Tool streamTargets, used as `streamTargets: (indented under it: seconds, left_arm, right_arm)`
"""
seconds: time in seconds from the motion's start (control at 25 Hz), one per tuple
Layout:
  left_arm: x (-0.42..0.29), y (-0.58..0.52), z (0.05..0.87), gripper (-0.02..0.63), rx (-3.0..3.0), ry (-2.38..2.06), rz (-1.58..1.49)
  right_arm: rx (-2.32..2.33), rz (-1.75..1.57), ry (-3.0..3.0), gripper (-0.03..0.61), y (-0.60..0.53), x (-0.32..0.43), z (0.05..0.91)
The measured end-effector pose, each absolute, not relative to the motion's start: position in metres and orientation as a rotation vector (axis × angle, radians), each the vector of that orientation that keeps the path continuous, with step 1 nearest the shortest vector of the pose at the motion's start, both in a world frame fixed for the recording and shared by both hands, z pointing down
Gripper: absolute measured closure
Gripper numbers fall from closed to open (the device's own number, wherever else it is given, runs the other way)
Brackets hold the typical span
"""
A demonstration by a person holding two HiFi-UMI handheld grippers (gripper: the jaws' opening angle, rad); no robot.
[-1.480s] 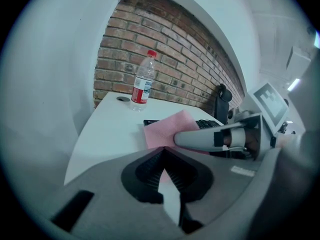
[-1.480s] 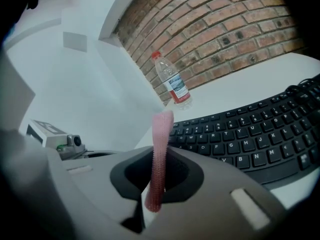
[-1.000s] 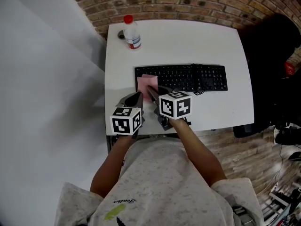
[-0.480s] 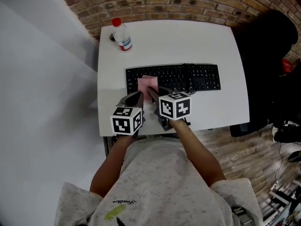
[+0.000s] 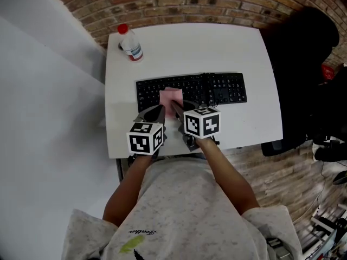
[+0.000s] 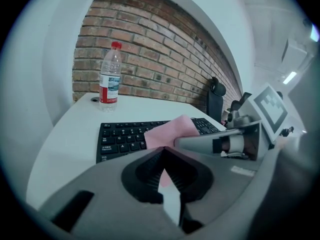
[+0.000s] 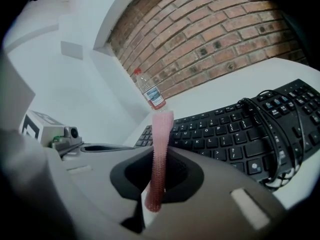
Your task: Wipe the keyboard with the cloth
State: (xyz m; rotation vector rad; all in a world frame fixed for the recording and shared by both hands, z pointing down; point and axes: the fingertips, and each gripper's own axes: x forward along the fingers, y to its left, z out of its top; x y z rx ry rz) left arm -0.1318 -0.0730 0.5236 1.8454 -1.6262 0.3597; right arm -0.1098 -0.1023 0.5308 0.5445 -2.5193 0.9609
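A black keyboard [image 5: 217, 83] lies across the white table [image 5: 195, 47]. A pink cloth [image 5: 172, 96] rests on its left part, and my right gripper [image 5: 174, 105] is shut on the cloth's near edge. In the right gripper view the cloth [image 7: 160, 134] stands edge-on, pinched between the jaws of that gripper [image 7: 158, 159], with the keyboard [image 7: 225, 131] beyond. My left gripper [image 5: 160, 110] hovers just left of the cloth over the table's front, shut with nothing in it. The left gripper view shows that gripper [image 6: 163, 156] closed, with the cloth [image 6: 167, 131] ahead.
A plastic water bottle [image 5: 130, 44] with a red cap stands at the table's back left corner. A black cable [image 5: 216, 95] lies looped on the keyboard's right part. A black chair [image 5: 303, 64] is at the right; brick wall [image 5: 179, 1] behind the table.
The cloth, still held by my right gripper, has slid from the keyboard's left end rightward along the keys. The left gripper has kept beside it.
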Motion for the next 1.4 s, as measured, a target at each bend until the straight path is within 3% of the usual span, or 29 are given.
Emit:
streamTargets:
  seconds: [1.4]
  left_arm:
    - [-0.05, -0.114, 0.519, 0.621, 1.912, -1.584, 0.38]
  right_arm:
    - [0.681, 0.968, -2.518, 0.557, -0.153, -0.006, 0.528]
